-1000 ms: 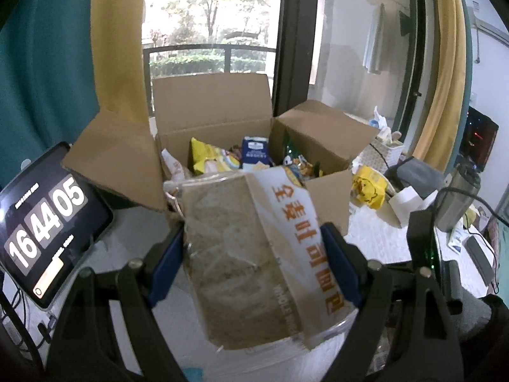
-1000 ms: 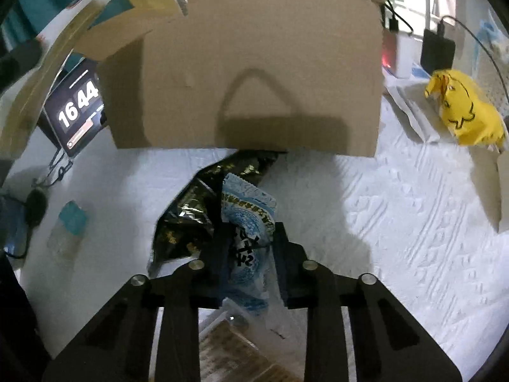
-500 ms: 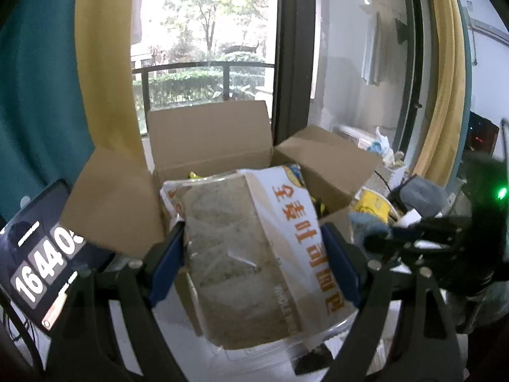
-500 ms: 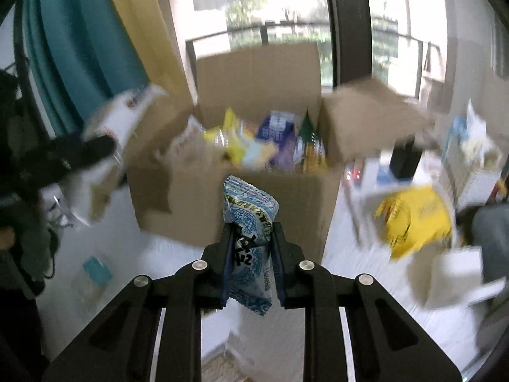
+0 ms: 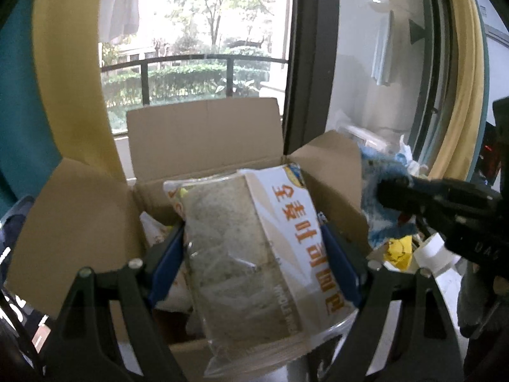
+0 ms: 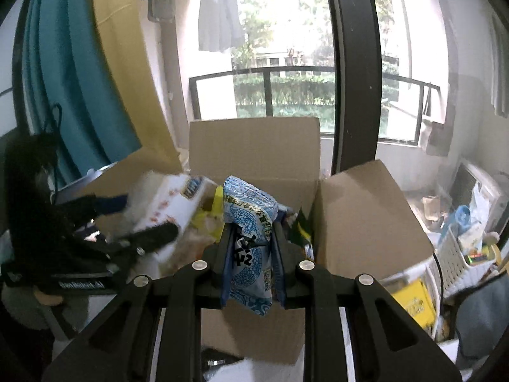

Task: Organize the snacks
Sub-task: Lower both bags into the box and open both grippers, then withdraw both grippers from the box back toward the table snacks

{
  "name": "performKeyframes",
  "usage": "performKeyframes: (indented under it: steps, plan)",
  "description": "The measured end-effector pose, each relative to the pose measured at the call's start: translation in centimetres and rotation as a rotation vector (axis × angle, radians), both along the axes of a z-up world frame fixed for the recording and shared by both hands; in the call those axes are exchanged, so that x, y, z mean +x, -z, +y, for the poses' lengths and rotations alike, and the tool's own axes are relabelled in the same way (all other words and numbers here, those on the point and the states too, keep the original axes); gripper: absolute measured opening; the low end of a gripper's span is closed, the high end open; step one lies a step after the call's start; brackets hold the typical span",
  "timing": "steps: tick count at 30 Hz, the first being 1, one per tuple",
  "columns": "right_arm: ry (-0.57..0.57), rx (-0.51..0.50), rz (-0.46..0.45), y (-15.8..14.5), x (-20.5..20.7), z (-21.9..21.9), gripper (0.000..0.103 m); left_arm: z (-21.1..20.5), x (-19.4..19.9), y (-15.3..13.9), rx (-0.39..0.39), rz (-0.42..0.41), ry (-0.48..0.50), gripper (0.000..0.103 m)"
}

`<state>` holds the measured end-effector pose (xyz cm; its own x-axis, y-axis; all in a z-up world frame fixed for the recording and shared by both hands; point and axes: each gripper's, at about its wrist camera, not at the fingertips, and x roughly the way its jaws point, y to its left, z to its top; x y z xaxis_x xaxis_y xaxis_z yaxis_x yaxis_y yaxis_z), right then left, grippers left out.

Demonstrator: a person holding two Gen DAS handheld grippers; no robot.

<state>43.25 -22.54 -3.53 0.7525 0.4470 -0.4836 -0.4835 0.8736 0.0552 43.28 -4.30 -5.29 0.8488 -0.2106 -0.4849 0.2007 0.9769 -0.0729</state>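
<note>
The fingers (image 6: 280,238) of the right gripper (image 6: 251,238), clamped on a blue-and-white patterned snack packet (image 6: 249,222), have risen from the tabletop to the open brown cardboard box (image 6: 366,210), where the left gripper (image 5: 254,248) grips a clear-wrapped bread loaf (image 5: 241,254), so 2 drops look imminent.

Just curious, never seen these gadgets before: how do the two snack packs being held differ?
The bread bag is wide, mostly clear with an orange-lettered white band; the blue packet is narrow, opaque and patterned. The left gripper stands wide around the bread bag; the right gripper pinches the blue packet nearly shut. Both are held near the open cardboard box.
</note>
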Motion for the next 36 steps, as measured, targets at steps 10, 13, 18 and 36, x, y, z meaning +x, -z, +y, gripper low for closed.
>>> performKeyframes:
  steps: [10,13,18,36]
  plan:
    - [0.036,-0.003,0.062,2.3,5.1,1.0,0.039,0.4,3.8,2.4,-0.032,0.081,-0.025,0.093]
    - [0.053,0.009,0.073,2.5,5.6,0.6,0.049,1.1,3.5,2.1,-0.055,0.071,-0.044,0.094]
    - [0.062,0.009,0.068,2.2,5.0,0.4,0.050,1.6,2.4,1.1,-0.057,0.049,-0.045,0.094]
    - [0.040,0.004,0.053,0.2,-1.9,0.6,0.050,1.6,-5.3,-1.8,-0.049,-0.033,-0.036,0.094]
